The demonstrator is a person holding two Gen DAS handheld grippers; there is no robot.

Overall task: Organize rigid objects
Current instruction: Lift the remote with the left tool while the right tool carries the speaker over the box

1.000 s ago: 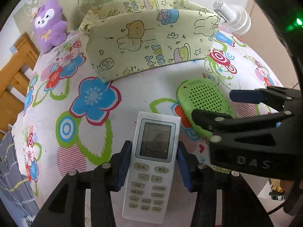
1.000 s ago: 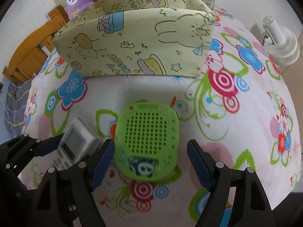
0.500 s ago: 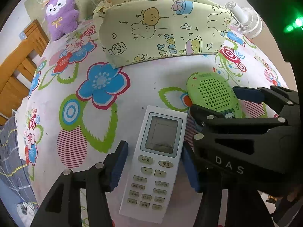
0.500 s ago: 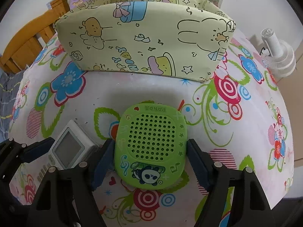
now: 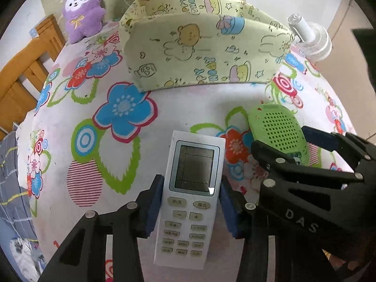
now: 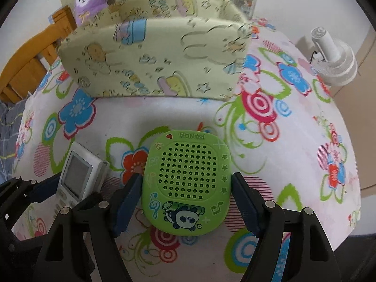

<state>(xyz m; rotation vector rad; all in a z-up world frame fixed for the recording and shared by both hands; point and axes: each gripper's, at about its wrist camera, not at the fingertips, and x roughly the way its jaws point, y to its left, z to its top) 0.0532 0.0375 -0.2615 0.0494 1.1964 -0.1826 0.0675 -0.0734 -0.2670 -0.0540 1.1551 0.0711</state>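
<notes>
Presently clamped: white rectangular plastic remote control [image 5: 191, 197] in left gripper [image 5: 189, 202], green rounded perforated panda speaker [image 6: 186, 183] in right gripper [image 6: 185, 202], both above flowered tablecloth [image 5: 70, 117]. Judged light, rigid, slightly slick; best held across flat long sides. Destined, presumably, for yellow cartoon-print fabric bin [image 5: 199, 56] beyond.

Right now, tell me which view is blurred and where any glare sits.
Right wrist view: motion blur smears the fabric storage box, while the green speaker stays crisp. Left wrist view: sharp throughout, with a small glint on the remote screen's lower right corner; fisheye bending curves the tablecloth edges.
</notes>
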